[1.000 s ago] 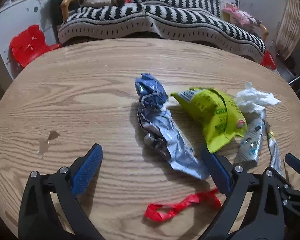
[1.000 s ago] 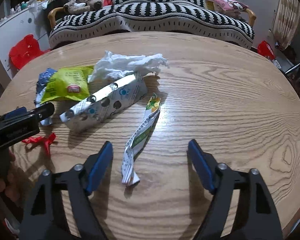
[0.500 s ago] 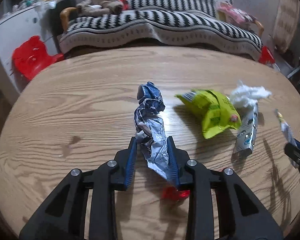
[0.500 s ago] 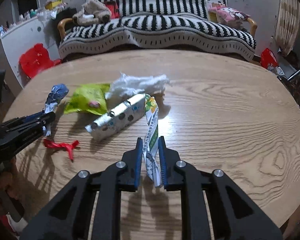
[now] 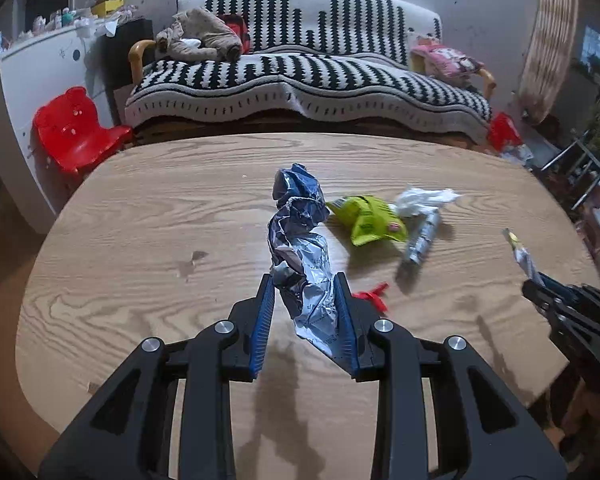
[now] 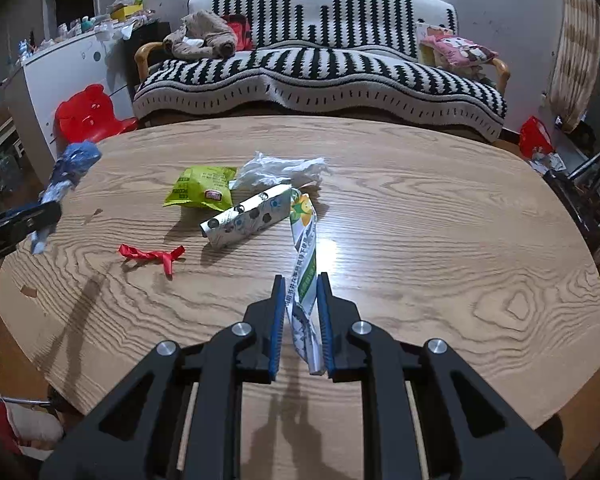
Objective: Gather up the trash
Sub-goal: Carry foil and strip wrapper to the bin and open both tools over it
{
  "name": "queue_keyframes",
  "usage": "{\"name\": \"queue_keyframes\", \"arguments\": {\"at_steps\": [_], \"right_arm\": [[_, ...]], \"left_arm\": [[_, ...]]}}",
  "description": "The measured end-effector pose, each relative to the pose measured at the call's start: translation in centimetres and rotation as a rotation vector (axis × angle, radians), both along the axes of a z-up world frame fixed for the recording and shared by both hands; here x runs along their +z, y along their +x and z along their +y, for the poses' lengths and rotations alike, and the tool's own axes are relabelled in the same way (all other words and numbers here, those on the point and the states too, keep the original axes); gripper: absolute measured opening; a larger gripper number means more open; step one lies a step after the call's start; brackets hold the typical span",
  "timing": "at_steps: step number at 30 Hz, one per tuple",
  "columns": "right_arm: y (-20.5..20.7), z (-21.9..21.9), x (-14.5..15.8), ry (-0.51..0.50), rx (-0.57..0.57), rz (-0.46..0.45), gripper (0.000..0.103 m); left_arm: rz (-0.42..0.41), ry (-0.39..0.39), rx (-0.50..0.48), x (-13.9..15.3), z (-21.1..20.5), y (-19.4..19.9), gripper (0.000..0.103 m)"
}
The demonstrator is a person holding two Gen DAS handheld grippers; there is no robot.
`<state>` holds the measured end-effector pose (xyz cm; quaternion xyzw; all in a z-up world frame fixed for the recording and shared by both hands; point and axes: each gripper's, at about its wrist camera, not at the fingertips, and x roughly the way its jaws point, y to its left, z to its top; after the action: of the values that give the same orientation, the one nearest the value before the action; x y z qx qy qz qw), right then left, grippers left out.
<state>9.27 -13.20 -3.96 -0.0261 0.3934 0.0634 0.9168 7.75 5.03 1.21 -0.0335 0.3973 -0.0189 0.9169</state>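
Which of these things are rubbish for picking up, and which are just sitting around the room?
Rubbish:
silver-blue wrapper, held by left gripper
green-white strip, held by right gripper
lime packet
spotted carton
white tissue
red scrap

Just sitting around:
striped sofa
red bear chair
pink cushion

Your rounded wooden tabletop carries 4 pieces of trash toward its left half. A green snack bag and a crumpled white tissue lie side by side nearer the far edge, with a spotted white carton just in front of them. A red strip lies apart, closer to the left edge.
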Motion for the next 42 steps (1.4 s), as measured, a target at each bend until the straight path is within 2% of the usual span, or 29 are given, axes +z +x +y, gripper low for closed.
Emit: {"name": "queue_keyframes", "arguments": {"at_steps": [4,11,15,19,21,27,32,36,42], "right_arm": [[-1.0,-0.5,0.0,0.018,-0.017,0.017,0.017],[-2.3,-0.9,0.4,0.006,-0.005,0.014,0.017],[-2.9,-3.3,1.3,0.042,-0.016,0.009,0.017],[-4.1,-6.4,2.2,0.058,-0.054,-0.005,0.017],[-4.9,-9.1,2.5,0.058,-0.093,-0.014,0.017],[-8.6,-19.3,3.0,0.115,-0.257,-0.023,0.017],[-13.7,-28.4,2.6,0.119,-0.421,-0.032,0.017],[-18.3,-35.5,0.5,0.119,-0.560,0.006,0.017],[-24.6,-44.0,-4.8,0.163,-0.715,0.130,0.017]], "left_arm": [[-0.015,-0.012,-0.013,0.6,-0.2,-1.3,0.030],[-0.010,0.002,-0.016,0.1,-1.5,-1.2,0.030],[-0.020,0.011,-0.063,0.2,-4.8,-0.9,0.029],[-0.033,0.021,-0.145,0.3,-9.7,-0.9,0.030],[-0.039,0.035,-0.181,0.2,-11.8,-1.1,0.030],[-0.052,0.001,-0.315,0.3,-19.0,-2.0,0.029],[-0.074,-0.026,-0.503,-0.1,-27.7,-4.3,0.029],[-0.058,-0.037,-0.683,-2.0,-36.3,-7.6,0.029],[0.054,-0.054,-0.912,-7.4,-48.2,-12.3,0.029]]}}
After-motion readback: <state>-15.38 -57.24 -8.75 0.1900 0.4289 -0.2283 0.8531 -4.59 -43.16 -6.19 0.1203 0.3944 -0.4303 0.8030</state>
